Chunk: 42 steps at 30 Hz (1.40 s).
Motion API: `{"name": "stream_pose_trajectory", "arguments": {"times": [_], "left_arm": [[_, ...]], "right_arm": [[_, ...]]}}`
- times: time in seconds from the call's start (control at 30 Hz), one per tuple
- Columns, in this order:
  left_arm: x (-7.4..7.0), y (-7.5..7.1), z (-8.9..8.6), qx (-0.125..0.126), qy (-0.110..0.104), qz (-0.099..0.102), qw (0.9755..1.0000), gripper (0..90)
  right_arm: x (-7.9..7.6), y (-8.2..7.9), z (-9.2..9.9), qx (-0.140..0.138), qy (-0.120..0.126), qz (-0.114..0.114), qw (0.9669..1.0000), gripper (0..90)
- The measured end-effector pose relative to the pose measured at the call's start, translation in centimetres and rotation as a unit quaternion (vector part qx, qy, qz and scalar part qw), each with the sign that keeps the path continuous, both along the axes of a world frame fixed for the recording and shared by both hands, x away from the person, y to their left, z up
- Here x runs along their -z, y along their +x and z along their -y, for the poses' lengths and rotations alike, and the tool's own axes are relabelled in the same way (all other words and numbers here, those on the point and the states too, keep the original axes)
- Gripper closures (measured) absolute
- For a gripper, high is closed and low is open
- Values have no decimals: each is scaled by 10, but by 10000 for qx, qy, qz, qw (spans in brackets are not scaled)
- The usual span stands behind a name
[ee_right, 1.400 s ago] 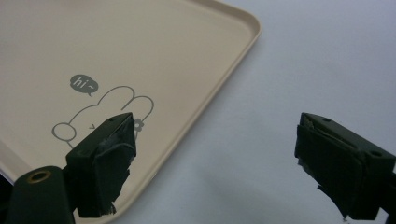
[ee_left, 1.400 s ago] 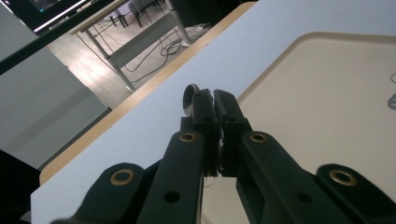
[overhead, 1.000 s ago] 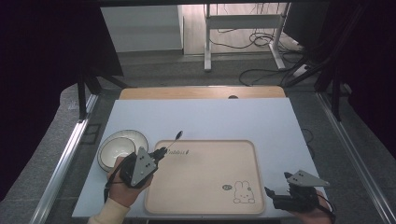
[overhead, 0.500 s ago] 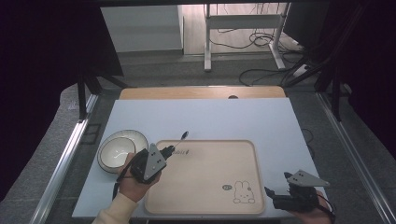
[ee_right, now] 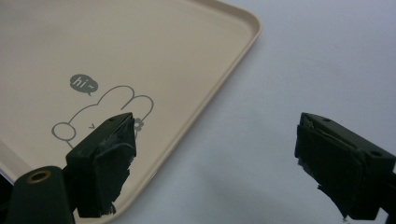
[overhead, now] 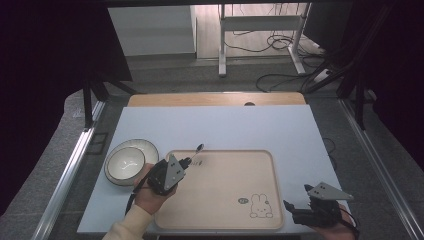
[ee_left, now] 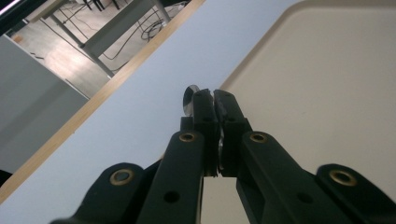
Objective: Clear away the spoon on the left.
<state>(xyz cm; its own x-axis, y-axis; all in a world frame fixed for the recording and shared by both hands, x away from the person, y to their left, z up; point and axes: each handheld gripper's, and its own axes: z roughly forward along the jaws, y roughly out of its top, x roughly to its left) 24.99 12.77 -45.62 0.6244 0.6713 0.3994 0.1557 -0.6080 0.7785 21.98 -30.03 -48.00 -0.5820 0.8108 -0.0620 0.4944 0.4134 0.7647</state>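
jaws of left gripper [ee_left: 208,100] pinched together on spoon [overhead: 196,151] handle, bowl end poking past tips over tray [overhead: 225,200] far-left rim, beside bowl [overhead: 127,162]. jaws of right gripper [ee_right: 215,158] wide apart, idle off tray's near-right corner. likely thin rigid metal, light, slick; best gripped mid-handle, squarely, else prone to swivelling.
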Motion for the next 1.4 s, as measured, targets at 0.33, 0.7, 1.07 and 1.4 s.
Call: {"name": "stream_pose_trajectory", "arguments": {"times": [0.33,0.7,1.07,1.4], "left_arm": [[15,2,5,16,275,-139,9995,897],[25,1,11,22,625,-210,9978,893],[31,-4,15,5,837,-342,9959,857],[40,-7,16,21,995,-571,9934,772]], "right_arm": [[1,0,0,-50,-19,-53,10000,125],[2,0,-1,-89,-49,-96,9999,125],[3,0,-1,-106,-75,-118,9998,125],[3,0,-2,-130,-96,-115,9998,124]]}}
